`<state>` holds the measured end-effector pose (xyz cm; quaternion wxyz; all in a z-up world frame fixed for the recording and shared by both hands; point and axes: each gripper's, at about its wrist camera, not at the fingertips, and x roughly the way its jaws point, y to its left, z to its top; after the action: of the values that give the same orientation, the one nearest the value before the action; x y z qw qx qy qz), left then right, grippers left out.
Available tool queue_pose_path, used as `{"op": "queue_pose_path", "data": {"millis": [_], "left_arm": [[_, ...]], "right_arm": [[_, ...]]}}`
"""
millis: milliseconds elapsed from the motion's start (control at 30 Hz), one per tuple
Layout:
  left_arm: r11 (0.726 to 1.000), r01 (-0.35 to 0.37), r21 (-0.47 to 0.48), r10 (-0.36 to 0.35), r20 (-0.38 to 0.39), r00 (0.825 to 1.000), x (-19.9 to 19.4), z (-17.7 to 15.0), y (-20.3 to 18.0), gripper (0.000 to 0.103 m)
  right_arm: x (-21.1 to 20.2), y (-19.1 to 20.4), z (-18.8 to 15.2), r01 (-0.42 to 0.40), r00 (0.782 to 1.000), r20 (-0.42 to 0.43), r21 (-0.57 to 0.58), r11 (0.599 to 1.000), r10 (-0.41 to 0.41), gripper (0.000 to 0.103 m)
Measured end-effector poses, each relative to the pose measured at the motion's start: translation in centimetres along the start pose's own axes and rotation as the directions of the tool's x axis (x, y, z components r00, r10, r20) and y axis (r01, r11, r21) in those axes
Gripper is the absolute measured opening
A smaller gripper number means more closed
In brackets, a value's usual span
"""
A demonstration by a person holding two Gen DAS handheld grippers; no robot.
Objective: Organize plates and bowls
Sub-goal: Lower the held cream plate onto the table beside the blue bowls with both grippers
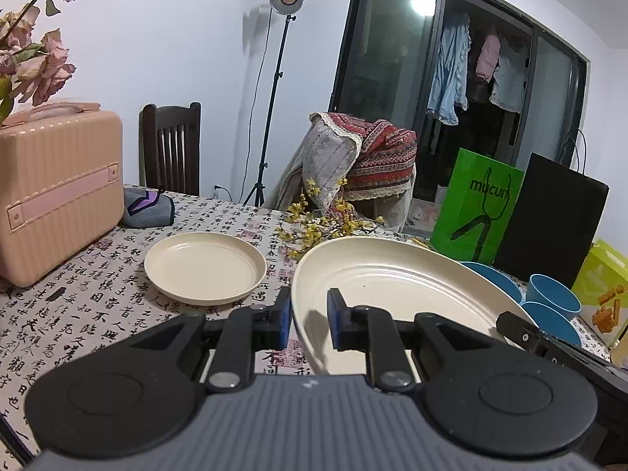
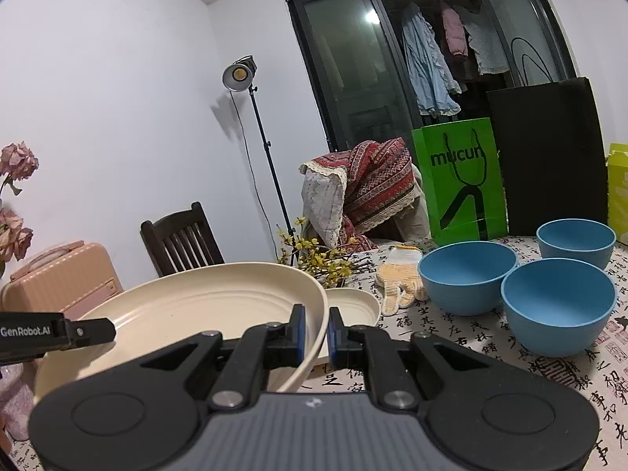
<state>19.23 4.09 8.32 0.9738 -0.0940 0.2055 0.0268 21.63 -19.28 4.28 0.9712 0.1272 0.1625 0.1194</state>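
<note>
The big cream plate is being pinched at opposite rims by the left gripper and right gripper, above the tablecloth and near the smaller plate, so it could be tipped and dropped if one pinch is loosened.

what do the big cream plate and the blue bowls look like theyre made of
Big cream plate: likely matte plastic or melamine, possibly wheat-straw composite. It has a dull sheen, faint specks and moulded rings, and its thin rim is pinched between tongs on either side.

Blue bowls: probably the same matte plastic. They show even colour, soft highlights and no glaze shine.

Ceramic can't be ruled out from looks alone.
</note>
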Motion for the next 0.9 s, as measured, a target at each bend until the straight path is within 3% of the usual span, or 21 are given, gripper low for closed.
{"op": "queue_pose_path", "data": {"millis": [900], "left_arm": [[0.997,0.079,0.0,-0.079,0.033,0.996,-1.4,-2.3,-2.3,0.018]], "right_arm": [[-2.1,-3.2,-1.4,0.019,0.999,0.033,0.049,0.999,-0.021,0.011]]}}
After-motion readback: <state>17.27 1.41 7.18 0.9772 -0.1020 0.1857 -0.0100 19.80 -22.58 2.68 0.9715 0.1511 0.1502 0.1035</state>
